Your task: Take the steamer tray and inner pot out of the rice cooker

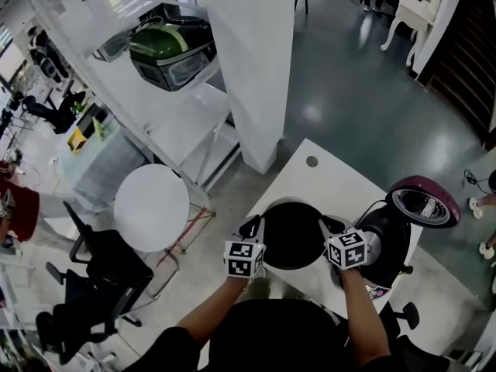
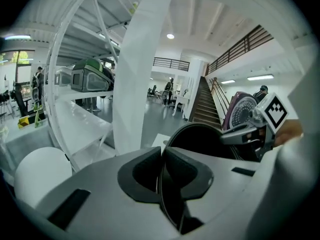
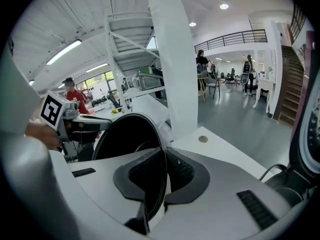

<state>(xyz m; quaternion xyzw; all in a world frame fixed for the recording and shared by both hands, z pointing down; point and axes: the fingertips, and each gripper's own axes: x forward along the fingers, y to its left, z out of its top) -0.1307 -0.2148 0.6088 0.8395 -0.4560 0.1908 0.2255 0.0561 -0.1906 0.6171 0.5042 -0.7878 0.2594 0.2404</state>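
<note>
Currently, the black round metal inner pot (image 1: pixel 293 235) is held clear of the cooker, low over the white desk (image 1: pixel 310 178) and just left of the black rice cooker (image 1: pixel 390 242), whose maroon lid (image 1: pixel 425 201) stands open. The left tongs (image 2: pixel 161 173) are clamped on the thin rim at the pot's left side, and the right tongs (image 3: pixel 165 176) are clamped on the rim opposite. Only the narrow rim edge is pinched by each pair of pads.

Risks, as judged:
- The rim could slip through the pads if the two sides are lowered unevenly, and the pot would tilt and drop.
- If one grip is released before the base is seated, the pot would swing on the other.
- From above, the pot overlaps the desk's near edge, so a set-down there could tip it off.
- No steamer tray can be made out, so its status is left unsettled.
</note>
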